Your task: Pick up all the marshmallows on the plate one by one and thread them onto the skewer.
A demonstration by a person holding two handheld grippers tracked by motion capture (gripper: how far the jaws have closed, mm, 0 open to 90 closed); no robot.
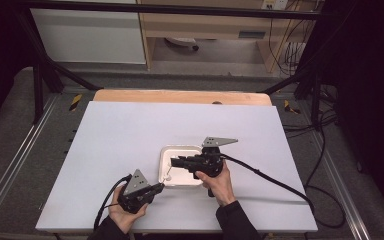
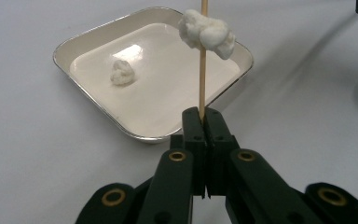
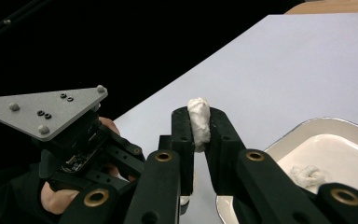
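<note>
From the high view, your left gripper (image 1: pixel 158 189) sits at the near edge of the white surface (image 1: pixel 130 135), just beside the near left corner of the white tray (image 1: pixel 166 152), and your right gripper (image 1: pixel 175 162) reaches across over the tray from the right.

In the left gripper view, your jaws are pressed together on the lower end of a thin wooden skewer (image 2: pixel 203 79) standing upright. One white doughy lump (image 2: pixel 207 30) is already threaded high on it. The tray (image 2: pixel 98 112) lies behind, and a second small white piece (image 2: pixel 122 73) rests on its floor, left of the skewer.

In the right gripper view, your jaws are clamped on another white piece (image 3: pixel 199 122), held above the surface beside the tray (image 3: pixel 289 137), with your left gripper (image 3: pixel 79 154) close by. One more piece (image 3: pixel 307 175) lies in the tray.

So, as I judge it, one piece is skewered, one is in your grip ready to thread, and at least one waits in the tray.
</note>
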